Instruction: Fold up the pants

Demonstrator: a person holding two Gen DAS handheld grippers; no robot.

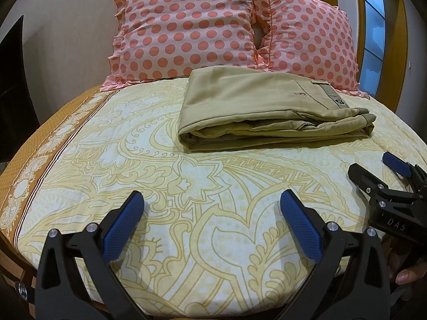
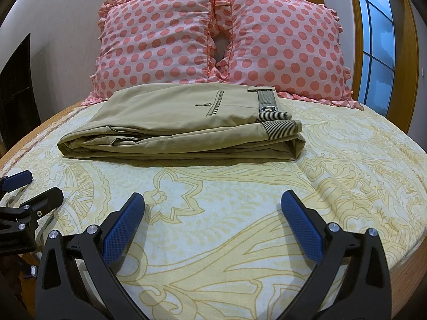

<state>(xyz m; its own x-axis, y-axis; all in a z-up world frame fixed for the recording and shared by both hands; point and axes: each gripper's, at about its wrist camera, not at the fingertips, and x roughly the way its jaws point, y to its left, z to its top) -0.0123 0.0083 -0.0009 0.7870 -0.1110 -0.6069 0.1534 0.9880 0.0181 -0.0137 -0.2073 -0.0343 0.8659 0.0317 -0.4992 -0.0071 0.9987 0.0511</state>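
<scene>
The tan pants [image 2: 184, 125] lie folded into a neat, layered rectangle on the bed [image 2: 240, 213], just before two dotted pillows [image 2: 221, 40]. The left gripper [image 1: 212, 200] and right gripper [image 2: 213, 200] hover nearby, jaws spread wide, empty.

The left gripper [image 1: 212, 200] is wide open and holds nothing. The right gripper [image 2: 213, 200] is wide open too, with nothing in it. They sit side by side, pointing forward.
</scene>
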